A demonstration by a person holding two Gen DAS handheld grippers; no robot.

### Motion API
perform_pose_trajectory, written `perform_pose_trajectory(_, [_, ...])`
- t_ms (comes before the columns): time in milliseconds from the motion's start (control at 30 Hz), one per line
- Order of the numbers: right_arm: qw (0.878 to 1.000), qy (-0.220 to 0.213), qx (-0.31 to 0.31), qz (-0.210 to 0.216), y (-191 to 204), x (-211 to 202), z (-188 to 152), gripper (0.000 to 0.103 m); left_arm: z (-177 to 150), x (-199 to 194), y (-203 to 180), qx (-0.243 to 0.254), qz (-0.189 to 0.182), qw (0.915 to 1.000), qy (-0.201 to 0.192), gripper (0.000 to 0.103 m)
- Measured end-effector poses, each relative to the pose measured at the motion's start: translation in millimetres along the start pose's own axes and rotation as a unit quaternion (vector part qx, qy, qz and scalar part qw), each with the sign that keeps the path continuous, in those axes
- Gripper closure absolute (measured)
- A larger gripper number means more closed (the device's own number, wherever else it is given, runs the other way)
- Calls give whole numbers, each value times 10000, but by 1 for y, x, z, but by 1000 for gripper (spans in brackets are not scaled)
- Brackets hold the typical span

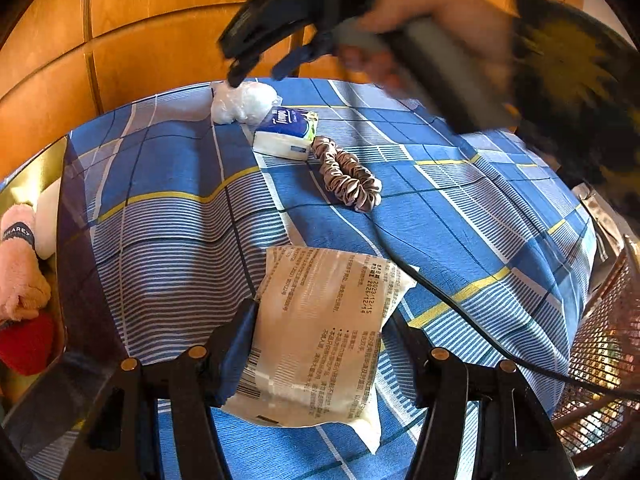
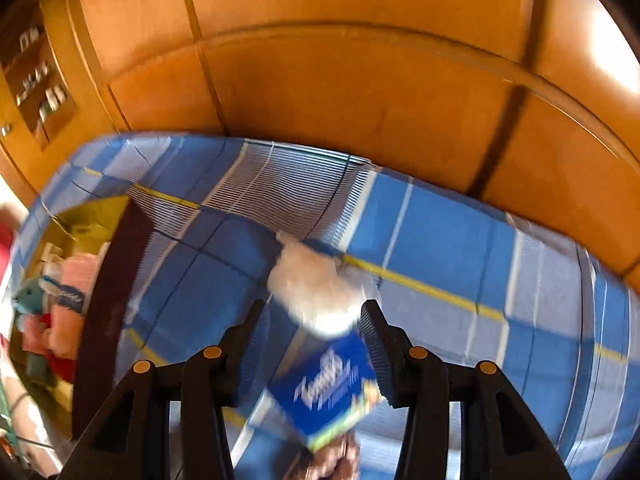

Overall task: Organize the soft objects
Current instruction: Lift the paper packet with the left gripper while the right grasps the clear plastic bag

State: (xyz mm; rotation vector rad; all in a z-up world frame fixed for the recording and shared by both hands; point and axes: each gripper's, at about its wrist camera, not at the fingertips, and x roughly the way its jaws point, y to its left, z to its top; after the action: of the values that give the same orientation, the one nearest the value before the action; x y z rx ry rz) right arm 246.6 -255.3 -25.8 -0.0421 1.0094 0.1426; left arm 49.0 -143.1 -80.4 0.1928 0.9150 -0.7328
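The left hand-held gripper (image 1: 320,344) grips a white packet (image 1: 320,340) near the worktop's (image 1: 460,216) front edge for binning, while the right hand-held gripper (image 2: 312,336), open and empty, hovers above the tissue pack (image 2: 328,392).

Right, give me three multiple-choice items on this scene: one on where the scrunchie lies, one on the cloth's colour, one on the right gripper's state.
1. The scrunchie lies: A) on the cloth beside the tissue pack B) hanging in the air C) between a gripper's fingers.
2. The cloth is mainly: A) red B) blue C) green.
3. The right gripper is: A) clamped on the scrunchie B) open, holding nothing C) clamped on the tissue pack.
A, it rests next to the pack; B, blue checks dominate; B, its fingers stand apart in the air.
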Motion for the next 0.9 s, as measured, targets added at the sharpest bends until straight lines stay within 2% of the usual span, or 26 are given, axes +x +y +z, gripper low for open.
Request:
perform_pose_trajectory(167, [9977,457,-455,-211,12,41,15,55,0,-1,2,-32,-52,10000,-21,41])
perform_pose_trajectory(233, [9963,547,-586,-316,15,50,14,68,1,-2,2,-44,-69,10000,-26,41])
perform_pose_trajectory(267, [9960,532,-620,-358,16,50,13,69,1,-2,2,-46,-70,10000,-26,41])
perform_pose_trajectory(333, [9963,365,-702,-344,21,40,10,70,1,-2,2,-61,-84,9999,-29,41])
perform_pose_trajectory(500, [9982,-261,-511,-149,23,-19,-9,70,2,-3,3,-129,-93,9999,-23,41])
perform_pose_trajectory(567, [9987,-424,-277,94,19,-44,-26,70,3,-5,5,-209,-101,9997,-15,42])
perform_pose_trajectory(700, [9983,-496,99,276,6,-77,-70,70,4,-14,5,-274,54,9996,-37,42])
perform_pose_trajectory(900, [9986,-158,491,117,-10,-77,-137,70,9,-44,4,-376,385,9983,-209,42])
